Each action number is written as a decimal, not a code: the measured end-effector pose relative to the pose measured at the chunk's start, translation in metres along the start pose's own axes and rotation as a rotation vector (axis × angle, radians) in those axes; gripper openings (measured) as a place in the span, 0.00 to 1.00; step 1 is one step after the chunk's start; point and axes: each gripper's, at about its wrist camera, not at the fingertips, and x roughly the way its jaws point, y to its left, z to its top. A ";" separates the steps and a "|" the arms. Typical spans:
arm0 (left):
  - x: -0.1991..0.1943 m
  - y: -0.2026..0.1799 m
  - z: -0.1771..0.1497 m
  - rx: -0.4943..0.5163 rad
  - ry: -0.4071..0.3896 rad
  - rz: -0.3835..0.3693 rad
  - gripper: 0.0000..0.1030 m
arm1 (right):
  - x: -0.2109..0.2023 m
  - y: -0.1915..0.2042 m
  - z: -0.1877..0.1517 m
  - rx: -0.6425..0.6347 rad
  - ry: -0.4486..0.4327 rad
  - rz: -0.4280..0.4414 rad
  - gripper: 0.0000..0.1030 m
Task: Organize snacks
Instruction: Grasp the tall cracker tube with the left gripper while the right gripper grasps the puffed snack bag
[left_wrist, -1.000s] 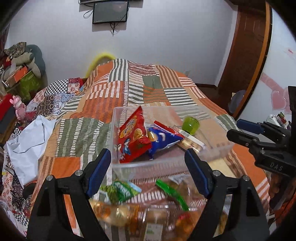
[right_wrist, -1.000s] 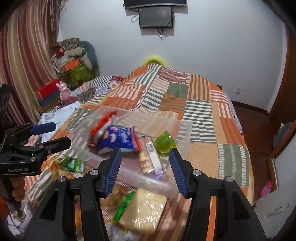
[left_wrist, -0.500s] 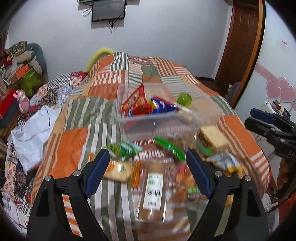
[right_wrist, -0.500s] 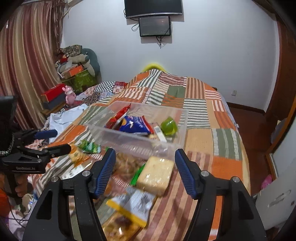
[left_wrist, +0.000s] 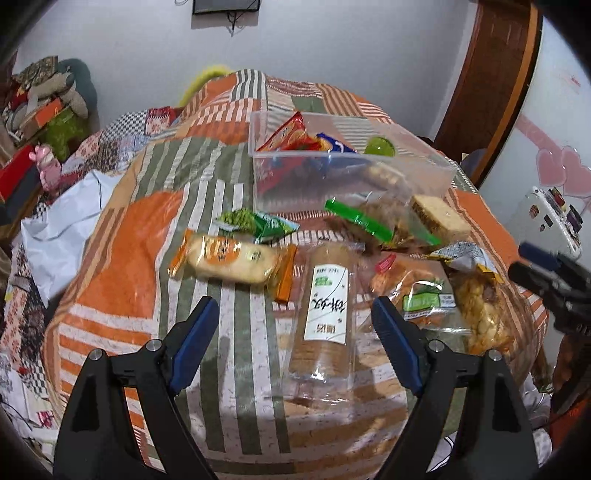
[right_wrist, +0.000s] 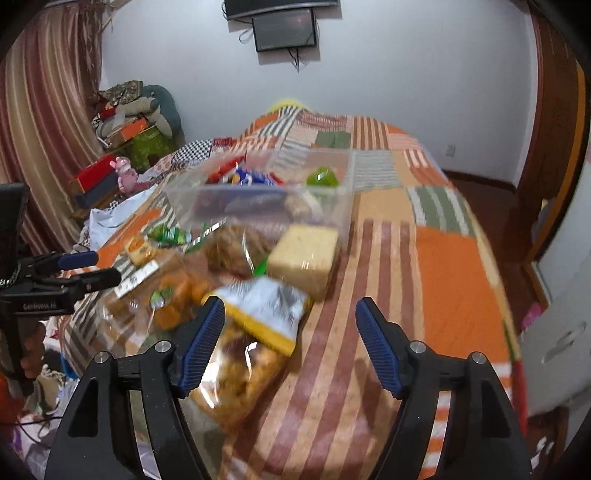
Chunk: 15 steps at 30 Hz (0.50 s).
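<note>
A clear plastic bin on the patchwork bed holds a red packet, a blue packet and a green jelly cup. Several loose snacks lie in front of it: a tall biscuit sleeve, an orange rice cracker pack, a green packet, a cake slice and a nut bag. My left gripper is open and empty above the biscuit sleeve. My right gripper is open and empty beside the nut bag.
The bed's near edge drops off just below the snacks. A white cloth lies at the bed's left side. Piled boxes and soft toys stand by the curtain. A wooden door is at the right.
Both grippers have pulled back from the bin toward the bed's near edge, bringing the loose snacks into view. Both stay open and empty.
</note>
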 end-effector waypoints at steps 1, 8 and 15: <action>0.003 0.000 -0.002 -0.002 0.008 -0.001 0.82 | 0.001 0.000 -0.004 0.012 0.010 0.011 0.68; 0.015 -0.007 -0.007 0.005 0.028 -0.013 0.82 | 0.012 0.010 -0.017 0.001 0.069 0.076 0.68; 0.026 -0.010 -0.004 -0.002 0.020 -0.013 0.82 | 0.025 0.022 -0.027 -0.025 0.114 0.105 0.68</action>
